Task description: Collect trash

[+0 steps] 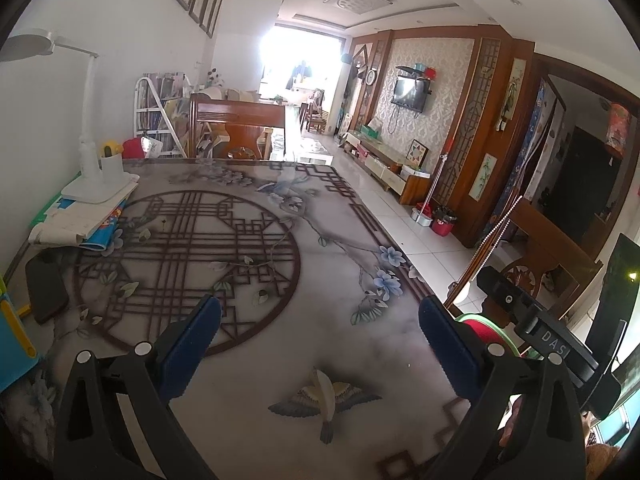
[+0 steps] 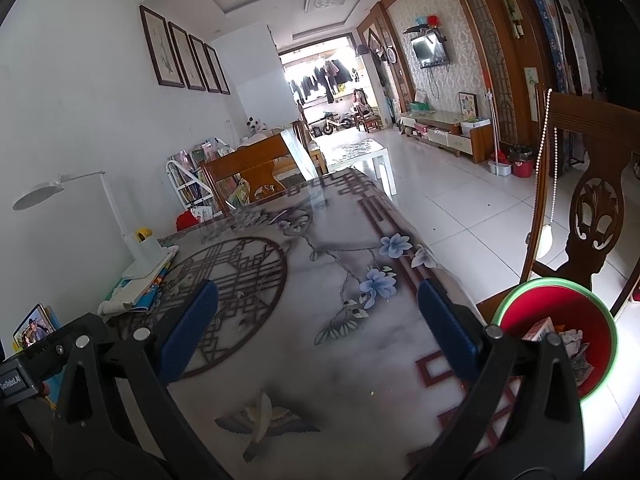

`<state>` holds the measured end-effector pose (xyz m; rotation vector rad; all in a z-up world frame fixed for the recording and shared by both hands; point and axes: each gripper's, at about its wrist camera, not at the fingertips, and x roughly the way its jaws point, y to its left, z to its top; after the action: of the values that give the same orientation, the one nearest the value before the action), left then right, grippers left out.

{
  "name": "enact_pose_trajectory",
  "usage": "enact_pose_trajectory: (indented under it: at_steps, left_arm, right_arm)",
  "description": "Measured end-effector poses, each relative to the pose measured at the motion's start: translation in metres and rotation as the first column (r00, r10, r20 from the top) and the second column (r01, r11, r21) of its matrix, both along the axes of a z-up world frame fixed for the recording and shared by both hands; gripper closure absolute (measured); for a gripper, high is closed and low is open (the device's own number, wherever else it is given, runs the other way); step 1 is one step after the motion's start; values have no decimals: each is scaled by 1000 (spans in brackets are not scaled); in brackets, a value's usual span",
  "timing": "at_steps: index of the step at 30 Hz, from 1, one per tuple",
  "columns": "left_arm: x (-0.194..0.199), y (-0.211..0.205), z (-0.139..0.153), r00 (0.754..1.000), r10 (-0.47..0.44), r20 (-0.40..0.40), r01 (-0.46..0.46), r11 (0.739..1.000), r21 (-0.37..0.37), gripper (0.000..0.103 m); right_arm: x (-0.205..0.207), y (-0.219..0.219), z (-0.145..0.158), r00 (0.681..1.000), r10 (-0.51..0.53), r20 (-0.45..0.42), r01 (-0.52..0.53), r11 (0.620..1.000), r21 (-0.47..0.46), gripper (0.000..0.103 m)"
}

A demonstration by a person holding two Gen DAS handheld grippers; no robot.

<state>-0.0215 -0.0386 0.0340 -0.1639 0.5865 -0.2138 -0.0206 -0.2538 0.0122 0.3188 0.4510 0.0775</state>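
We see both grippers over the desk [image 1: 280, 264], holding nothing: left gripper [image 1: 320, 336] fingers wide apart, right gripper [image 2: 318, 320] fingers wide apart. Trash [image 2: 560, 340] lies in the red bin [image 2: 600, 320] off the desk's right edge, beside a chair [image 2: 592, 208]. Lamp [image 1: 86, 168] far left.

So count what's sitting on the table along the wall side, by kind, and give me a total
Lamp: 1
Pen cup: 1
Phone: 1
Paper and book pile: 1, single sheets too stacked to count
Total: 4
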Motion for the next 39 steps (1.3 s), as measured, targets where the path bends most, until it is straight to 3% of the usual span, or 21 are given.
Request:
enact_pose_trajectory:
  at_steps: [34,39]
  left_arm:
    - [0,-1,-1,1000,-4,-5,4,1000,-2,8]
    - [-12,-5,-2,999,-7,51,6,1000,19,8]
  right_arm:
    - [0,0,-6,1000,4,-14,-4,1000,-11,5]
    - [-1,0,-8,1000,5,-15,-5,1000,-13,5]
